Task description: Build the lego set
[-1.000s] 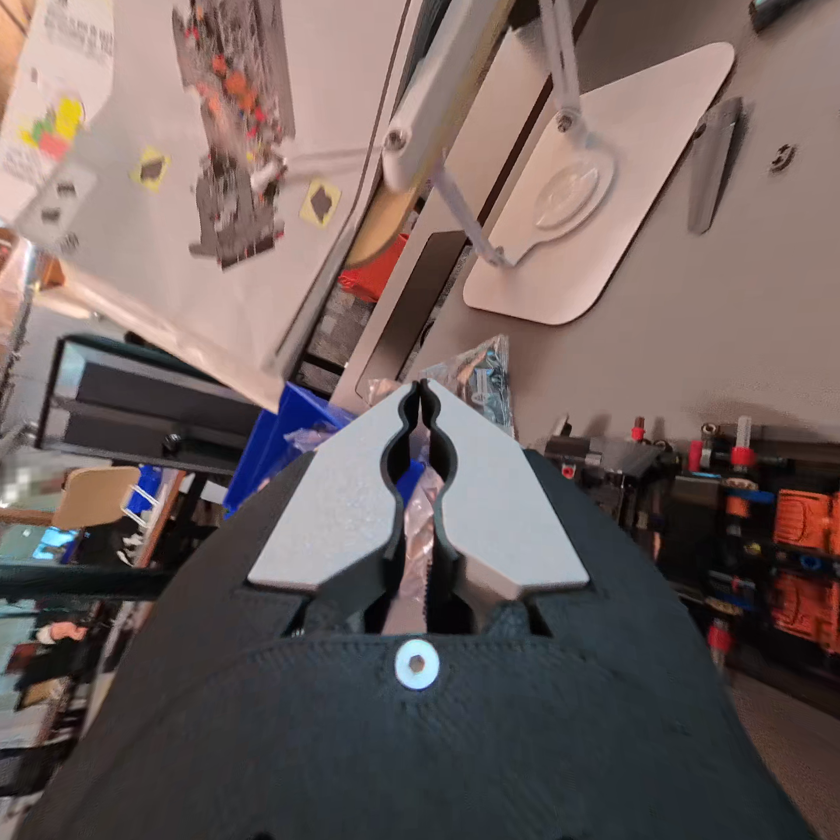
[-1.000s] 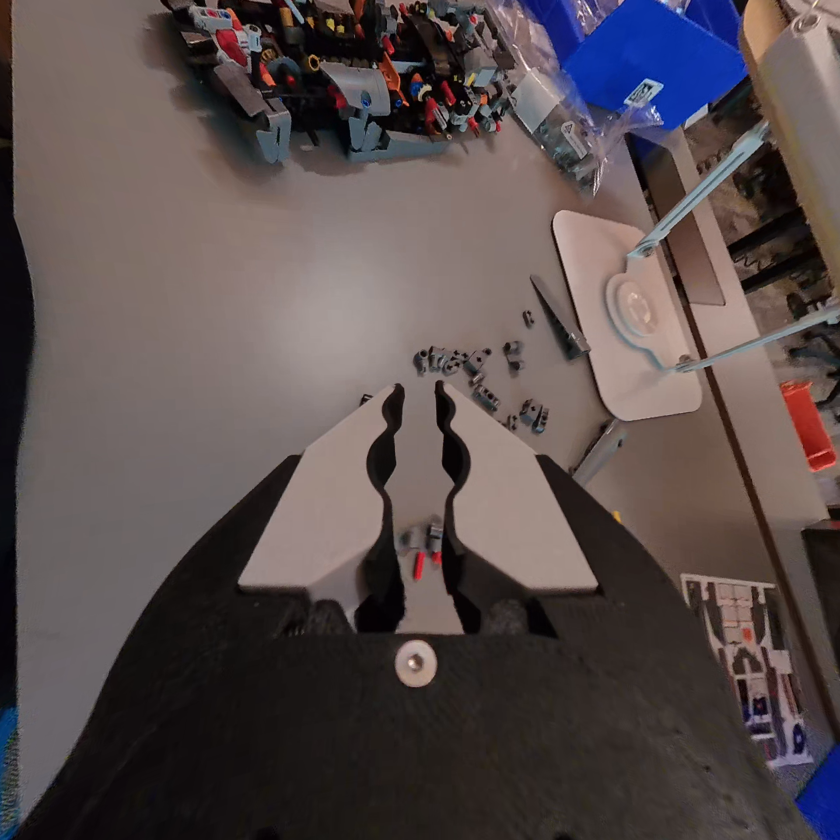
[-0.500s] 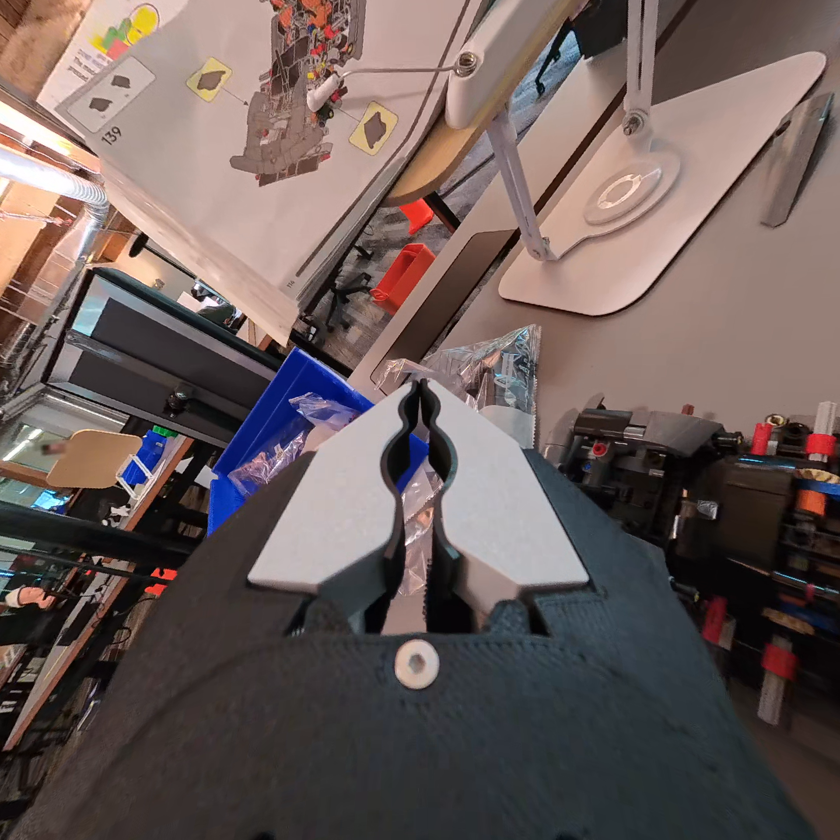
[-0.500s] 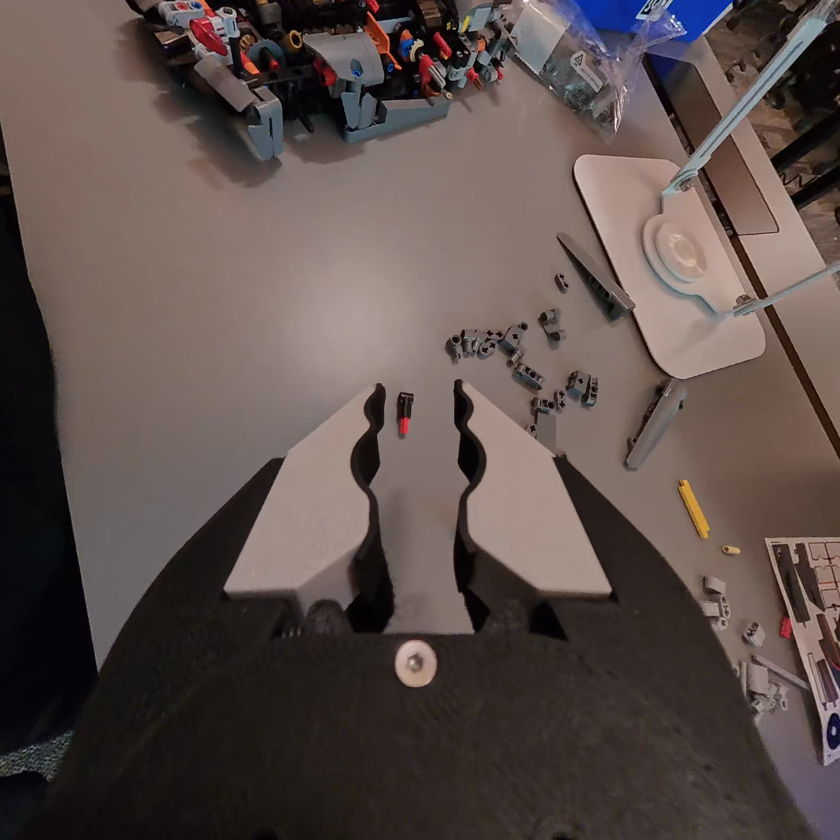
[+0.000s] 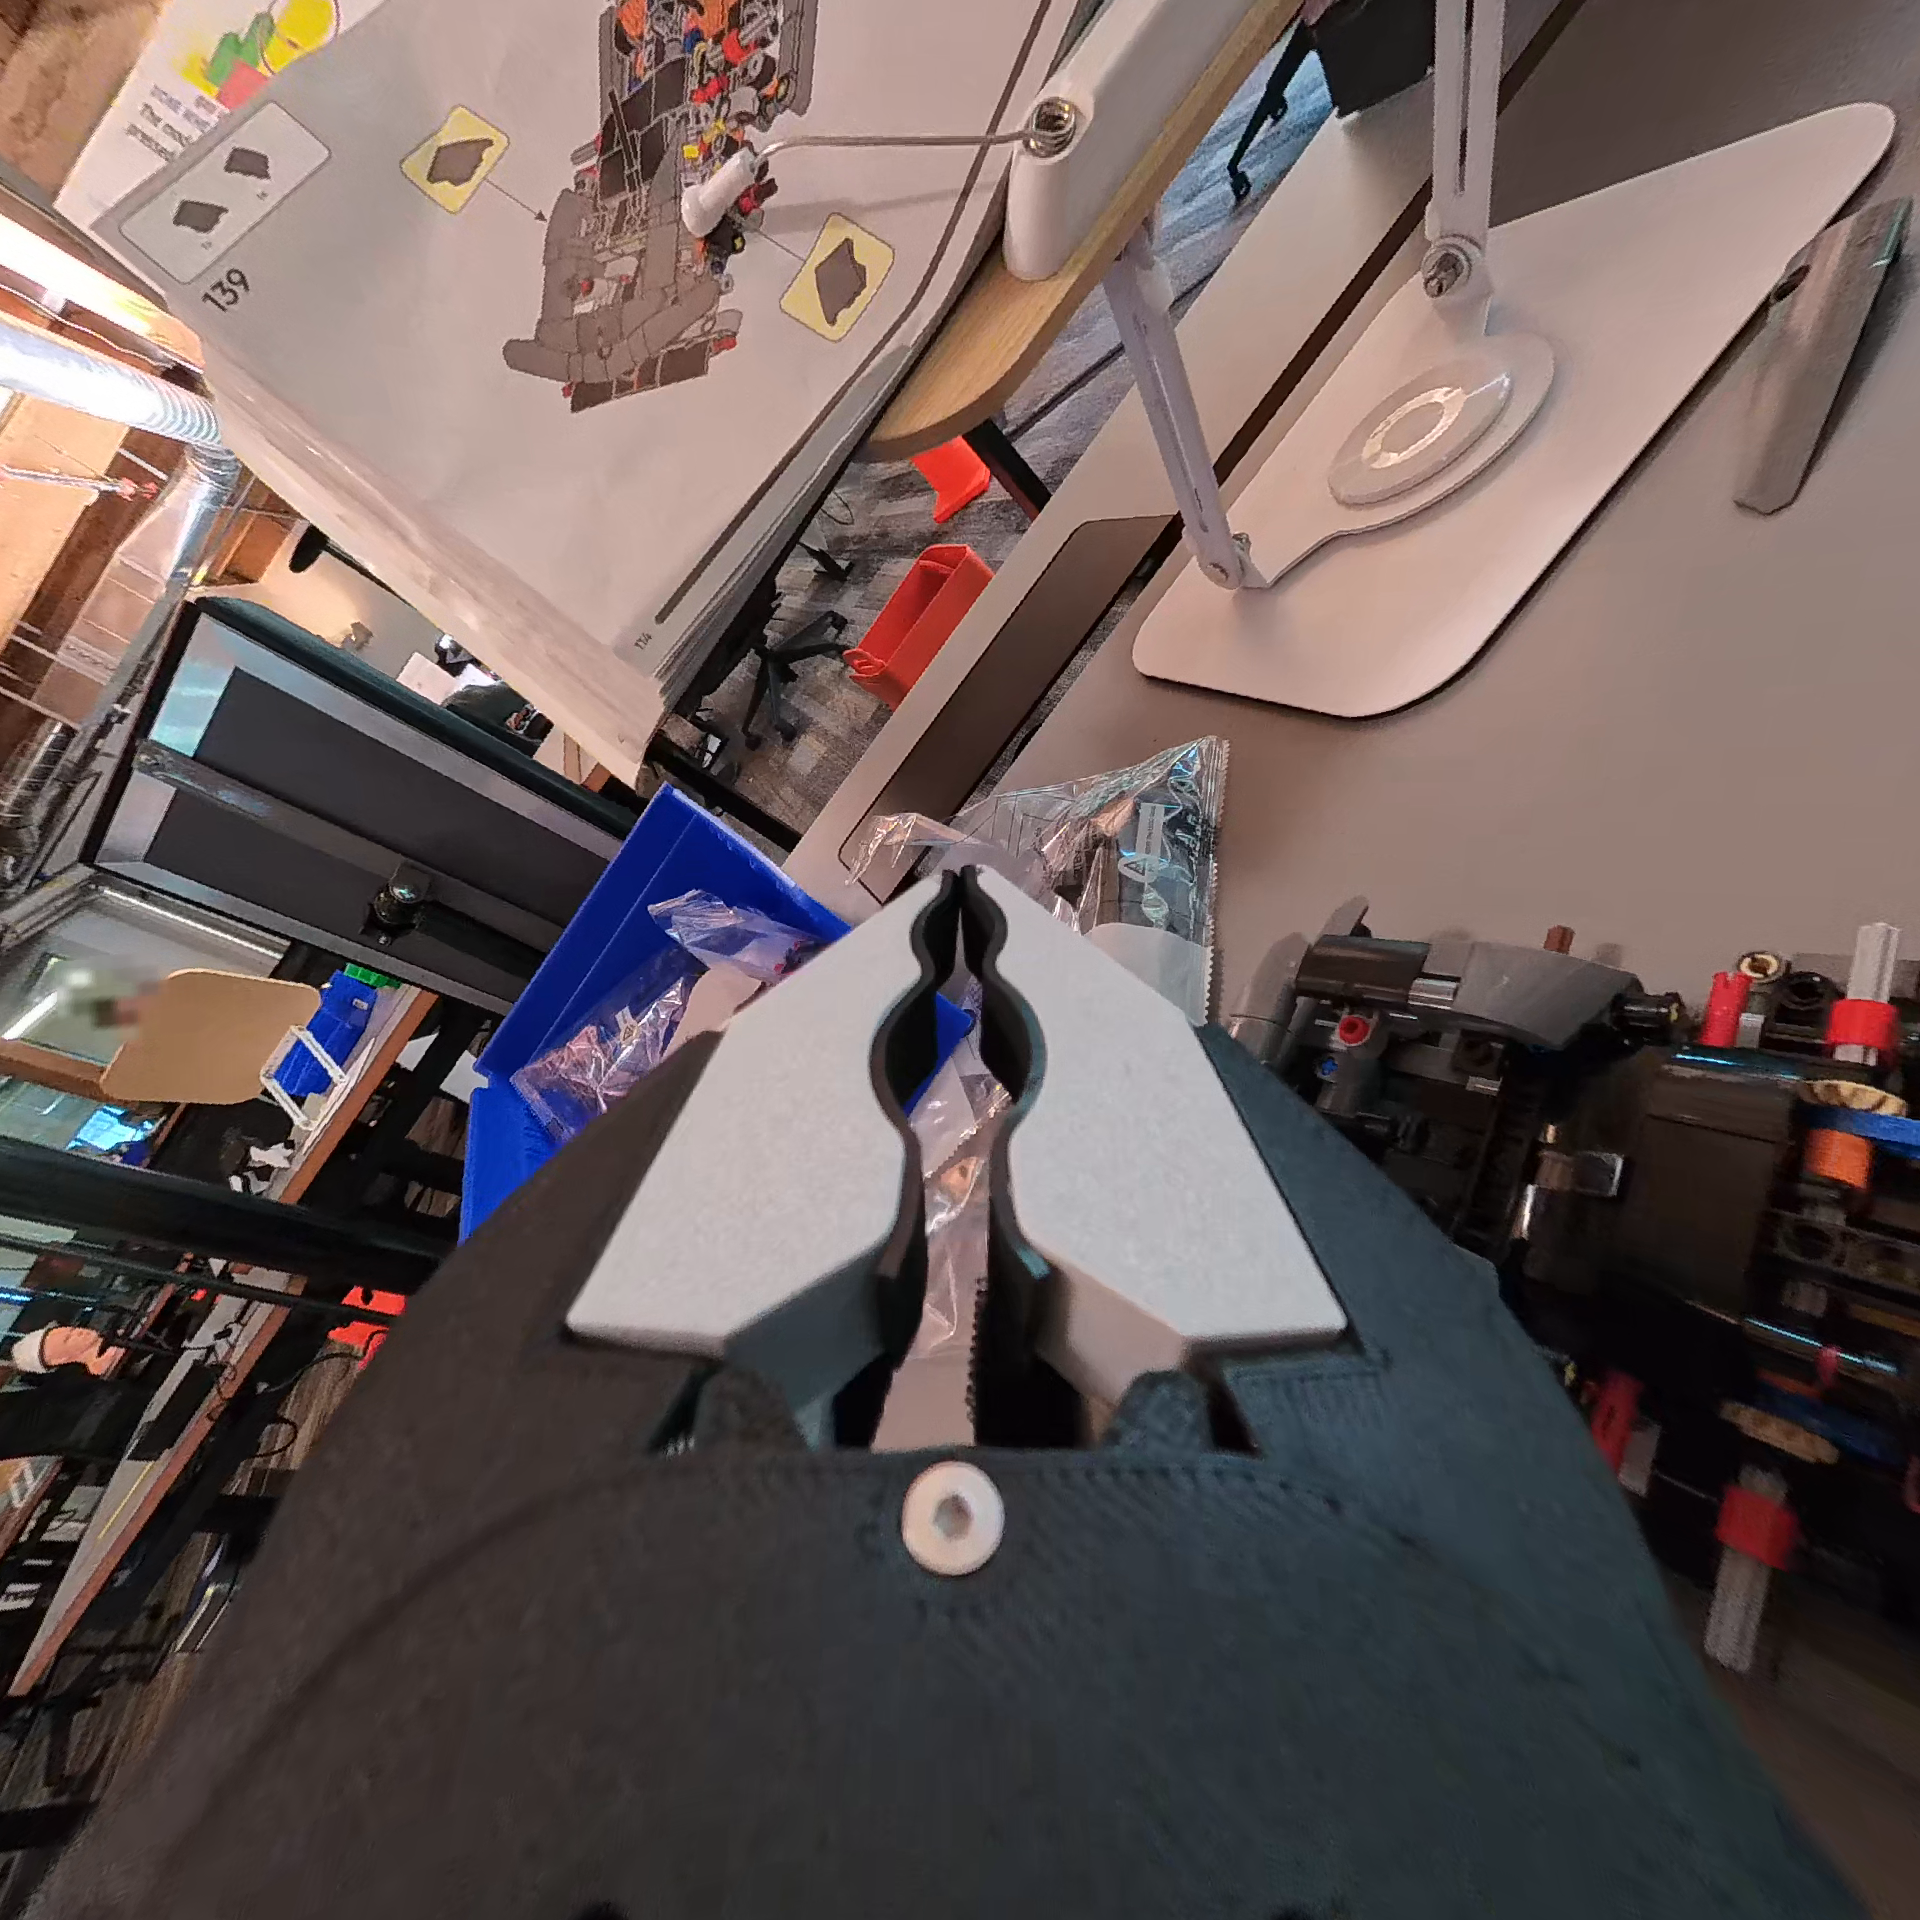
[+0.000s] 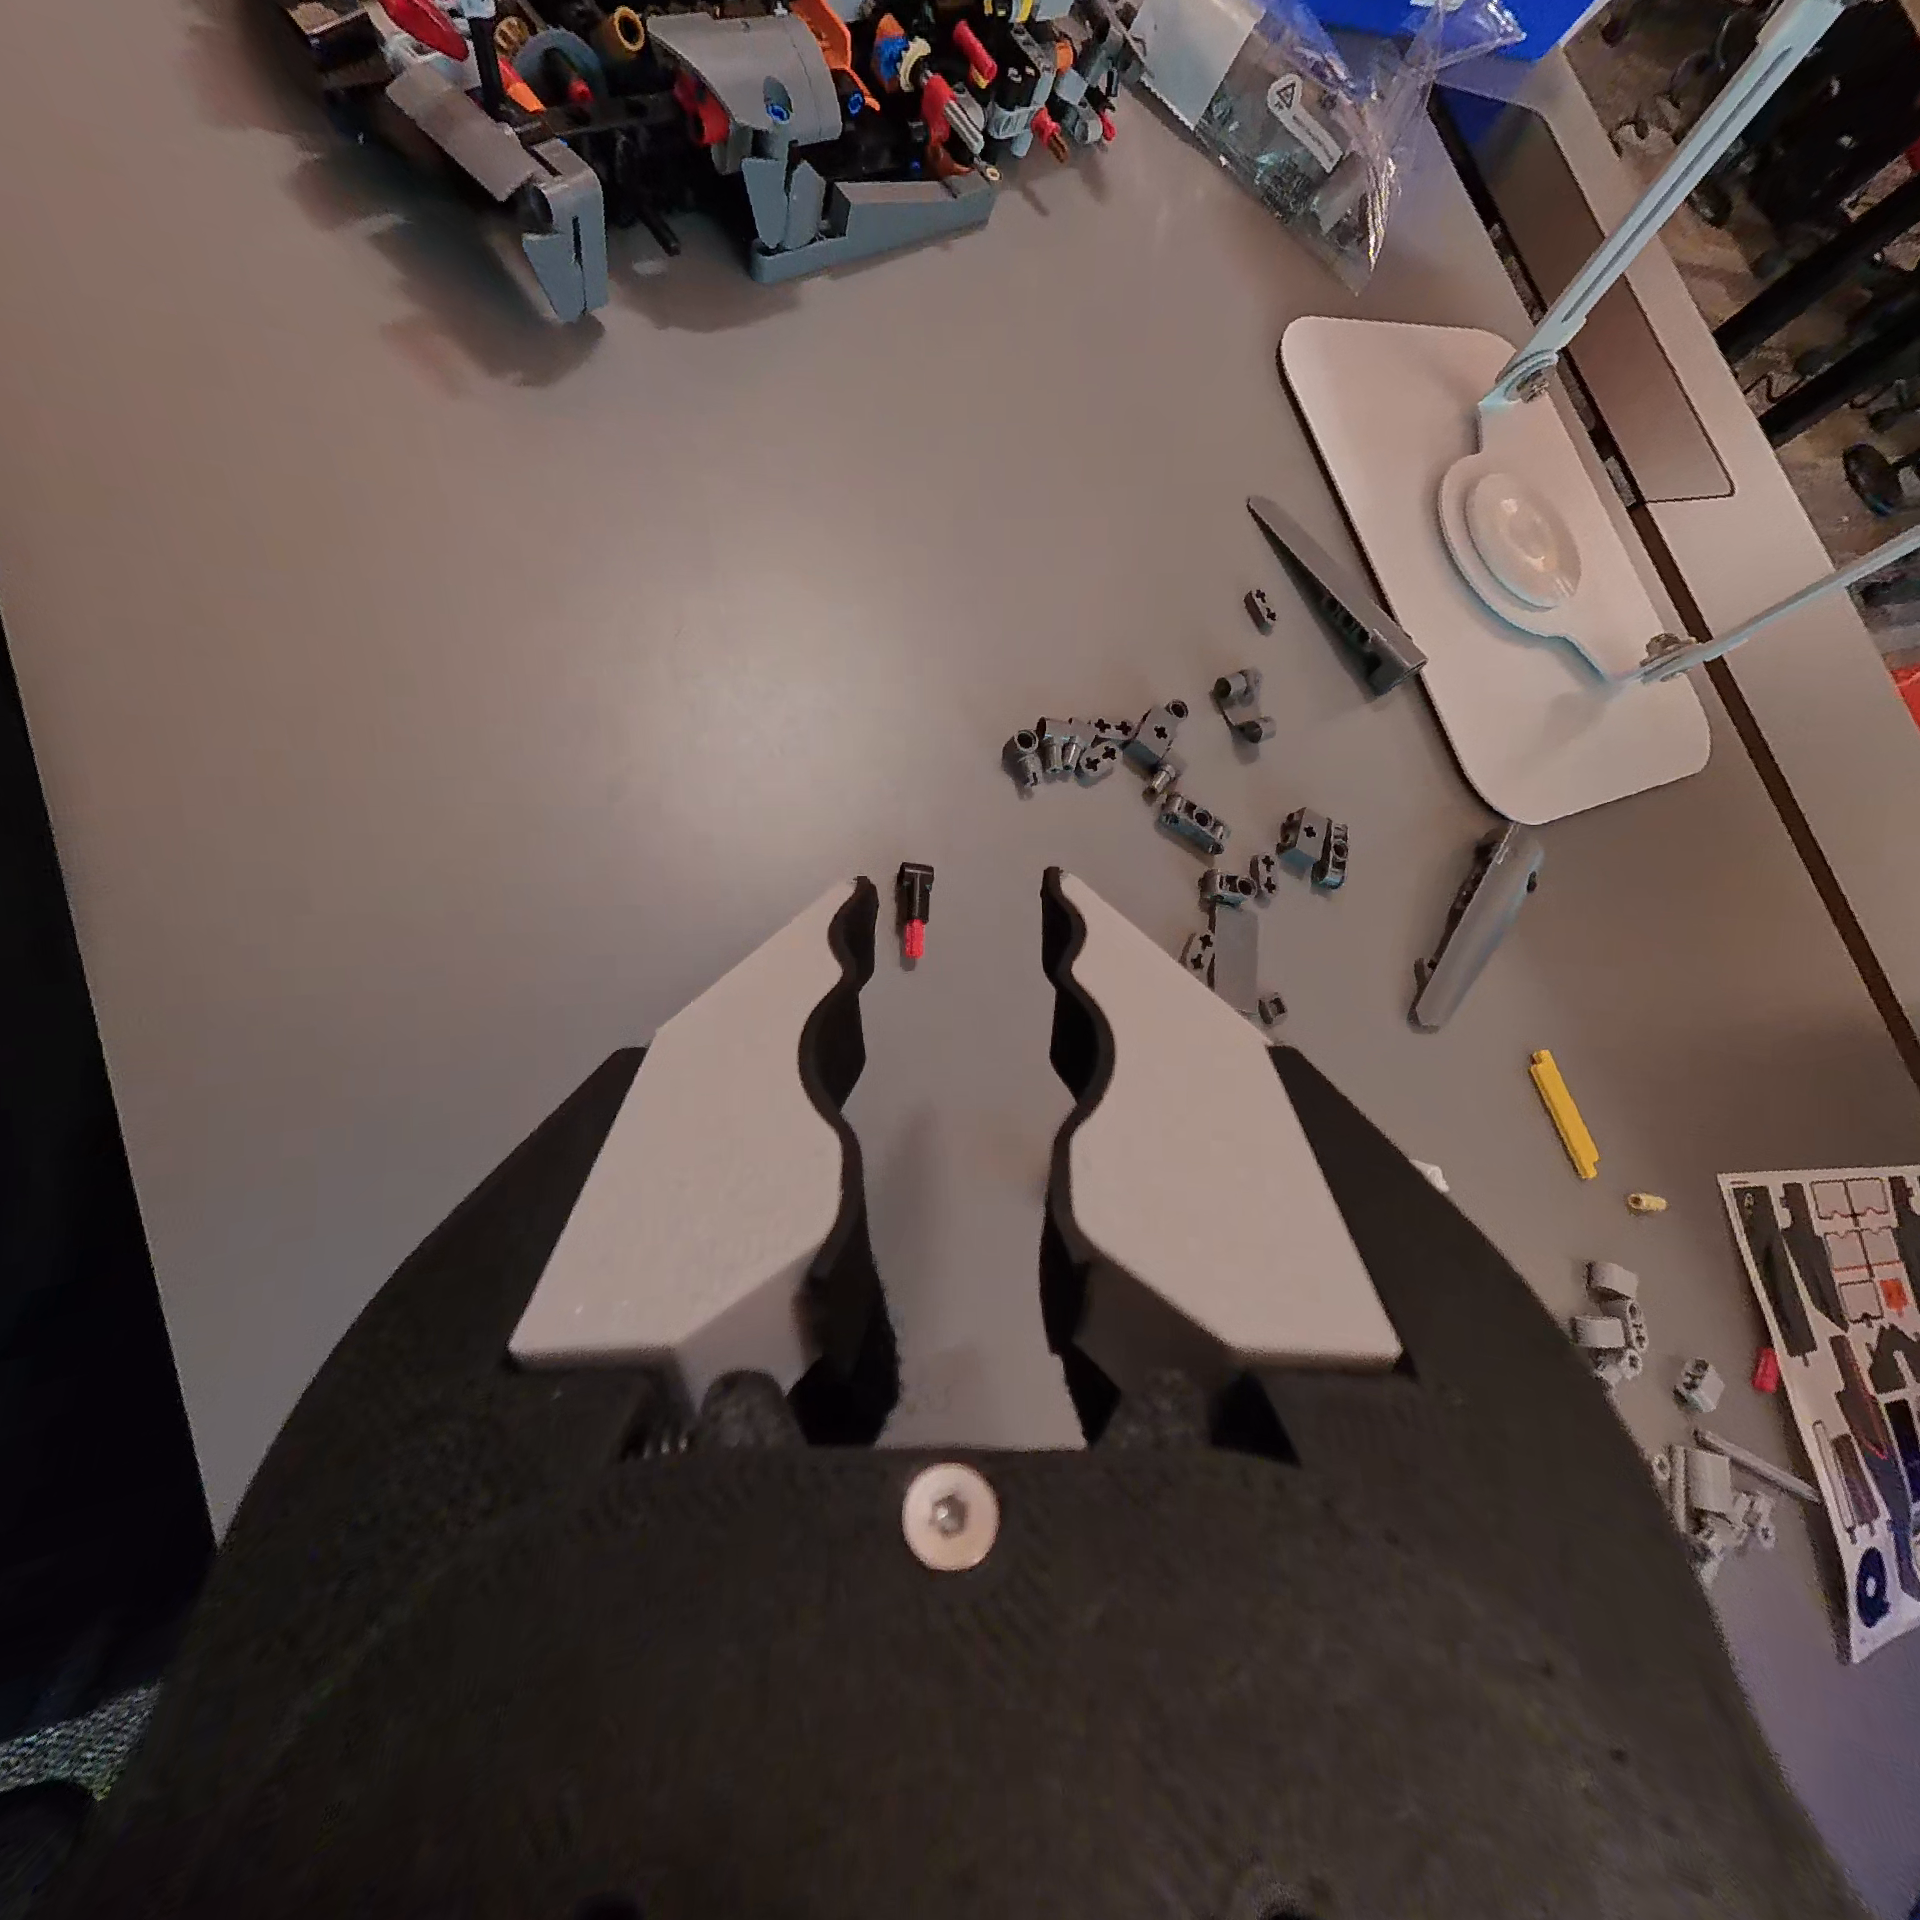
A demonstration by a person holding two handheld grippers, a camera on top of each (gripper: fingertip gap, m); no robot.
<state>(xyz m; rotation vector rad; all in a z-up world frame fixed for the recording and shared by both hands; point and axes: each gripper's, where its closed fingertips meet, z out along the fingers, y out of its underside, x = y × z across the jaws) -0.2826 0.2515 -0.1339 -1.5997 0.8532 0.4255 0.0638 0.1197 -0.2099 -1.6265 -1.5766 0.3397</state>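
My left gripper (image 5: 958,878) is shut, and a thin clear plastic bag (image 5: 951,1288) with a serrated edge sits pinched between its fingers. It hangs in the air, tilted, beside a dark, partly built brick model (image 5: 1662,1143). My right gripper (image 6: 954,881) is open and holds nothing above the grey table (image 6: 520,644). A small black-and-red pin (image 6: 913,909) lies on the table just inside the left fingertip (image 6: 847,904), and neither pad presses on it. Several loose grey connectors (image 6: 1153,748) lie to the right of it.
The brick model (image 6: 727,114) stands at the table's far edge, with a clear bag of parts (image 6: 1278,114) beside it. A white stand base (image 6: 1455,582) holds an instruction booklet (image 5: 520,312). Grey panels (image 6: 1475,925), a yellow piece (image 6: 1562,1114) and a sticker sheet (image 6: 1839,1403) lie right. A blue bin (image 5: 623,966) sits beyond the table. The gap from one gripper's tips to the other's is roughly 40 cm. The yellow piece (image 6: 1562,1114) is closer to my right gripper, around 25 cm from its tips; the left tips are 45 cm off.
My right gripper's jaws have widened and it has drawn back, so the black-and-red pin now lies at the fingertips. My left gripper has swung, still shut on the bag.
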